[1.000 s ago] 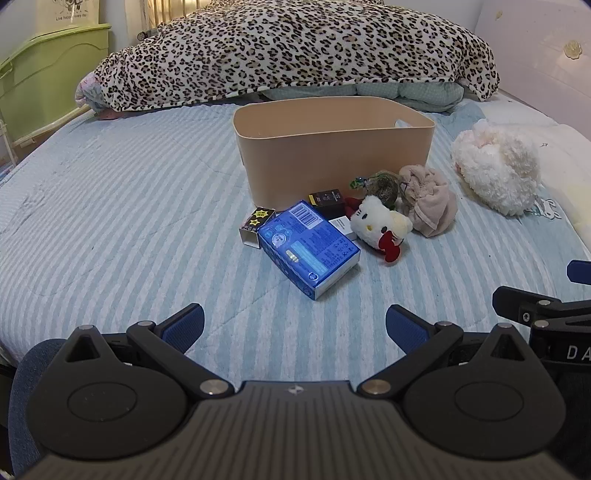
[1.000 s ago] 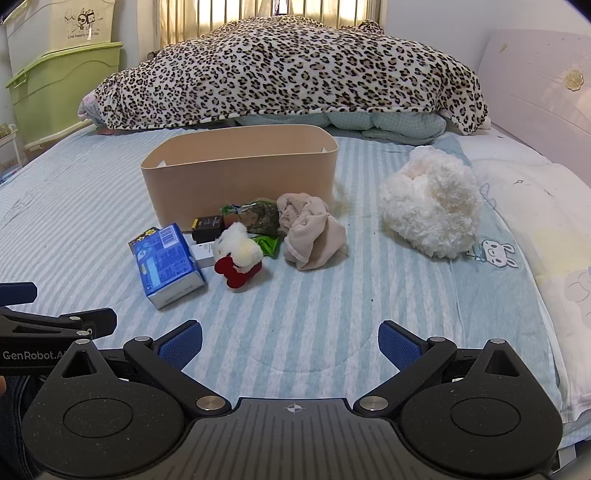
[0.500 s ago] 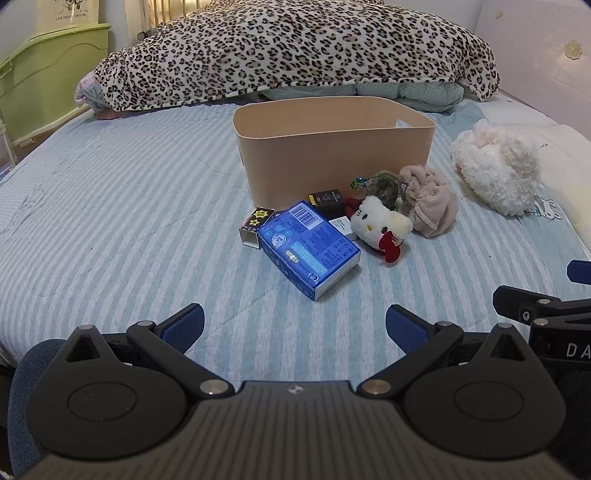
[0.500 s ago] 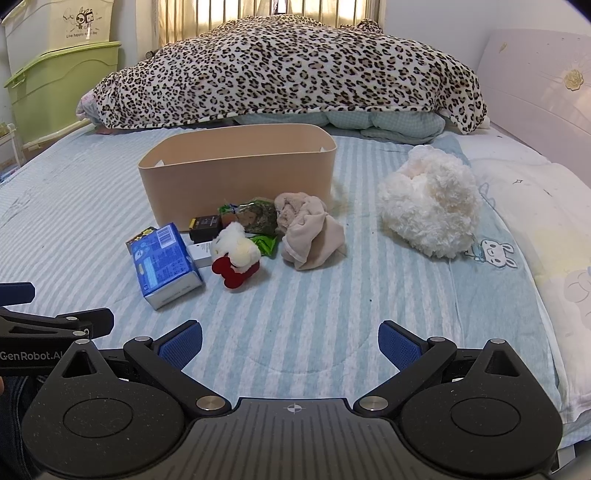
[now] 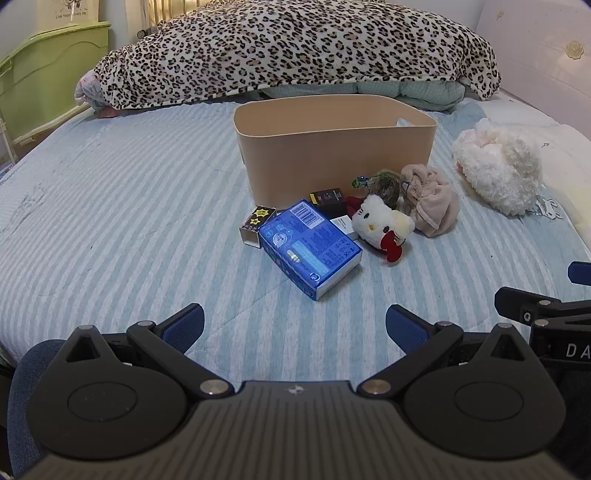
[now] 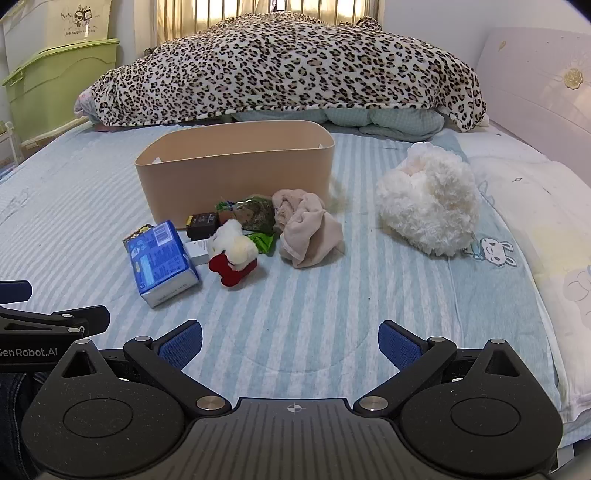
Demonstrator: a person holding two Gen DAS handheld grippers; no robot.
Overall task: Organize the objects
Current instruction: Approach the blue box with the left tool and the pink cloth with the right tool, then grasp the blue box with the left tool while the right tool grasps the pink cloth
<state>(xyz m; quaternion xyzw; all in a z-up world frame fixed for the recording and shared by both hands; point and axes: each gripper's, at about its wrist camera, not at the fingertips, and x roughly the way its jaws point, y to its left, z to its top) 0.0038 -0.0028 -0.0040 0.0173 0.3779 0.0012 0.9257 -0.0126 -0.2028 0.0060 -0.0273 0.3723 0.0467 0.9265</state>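
Blue box (image 5: pixel 309 246) lies mid-frame before the tan bin (image 5: pixel 334 147); light, stiff cardboard, so you'd best pinch its narrow sides. Both your left gripper (image 5: pixel 294 325) and right gripper (image 6: pixel 290 341) have jaws spread, empty

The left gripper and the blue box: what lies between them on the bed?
Nothing: in the left wrist view only bare striped bedsheet lies between the open left gripper and the blue box.

A bed (image 6: pixel 332 332) with a blue-striped sheet fills the room; a leopard-print blanket (image 6: pixel 288 70) is heaped at its far edge, green storage bins (image 6: pixel 55 85) left, pale headboard (image 6: pixel 535 99) right, backlit curtains (image 6: pixel 258 7) behind.
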